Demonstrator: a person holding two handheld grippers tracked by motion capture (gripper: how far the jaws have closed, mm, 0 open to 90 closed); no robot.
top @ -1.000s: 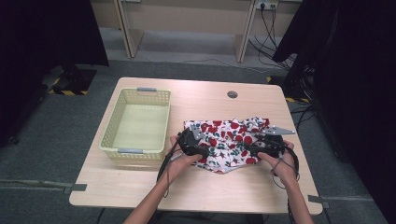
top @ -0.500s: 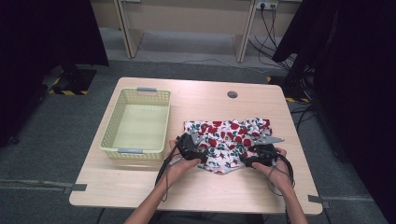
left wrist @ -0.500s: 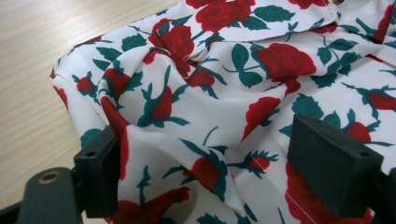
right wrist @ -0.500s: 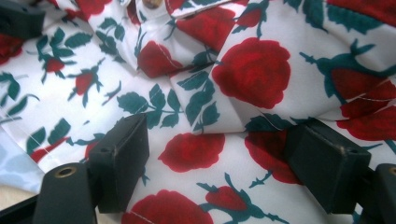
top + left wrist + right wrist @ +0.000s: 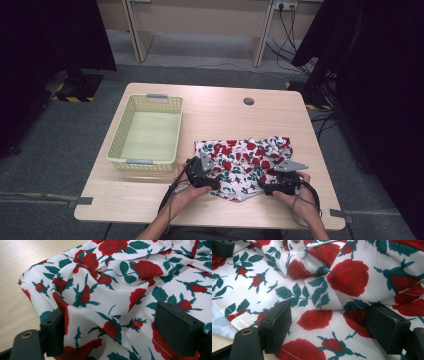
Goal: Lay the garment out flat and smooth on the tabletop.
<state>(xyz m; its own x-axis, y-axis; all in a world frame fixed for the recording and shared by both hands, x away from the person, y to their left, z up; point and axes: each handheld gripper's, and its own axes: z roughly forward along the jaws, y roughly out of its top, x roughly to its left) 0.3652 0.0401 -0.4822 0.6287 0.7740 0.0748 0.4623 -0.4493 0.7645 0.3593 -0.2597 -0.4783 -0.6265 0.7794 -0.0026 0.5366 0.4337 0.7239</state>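
The rose-print cloth [image 5: 247, 162], white with red roses and green leaves, lies crumpled on the near right part of the wooden table [image 5: 220, 112], just to the right of the yellow basket [image 5: 145, 132], close to it though whether they touch is hard to tell. Its folds bunch up toward the middle, and a stitched hem runs along its near edge.

The left gripper [image 5: 202, 175] sits at the cloth's near left edge. In the left gripper view its jaws stand wide apart with a raised fold of the cloth [image 5: 110, 302] between them; the fabric brushes the left jaw, but the jaws do not pinch it.

The right gripper [image 5: 280, 182] sits at the cloth's near right edge. In the right gripper view its jaws are likewise spread wide over the cloth [image 5: 324, 290], which lies flat between them, unclamped.

A round grey grommet [image 5: 248, 101] sits in the table's far side.
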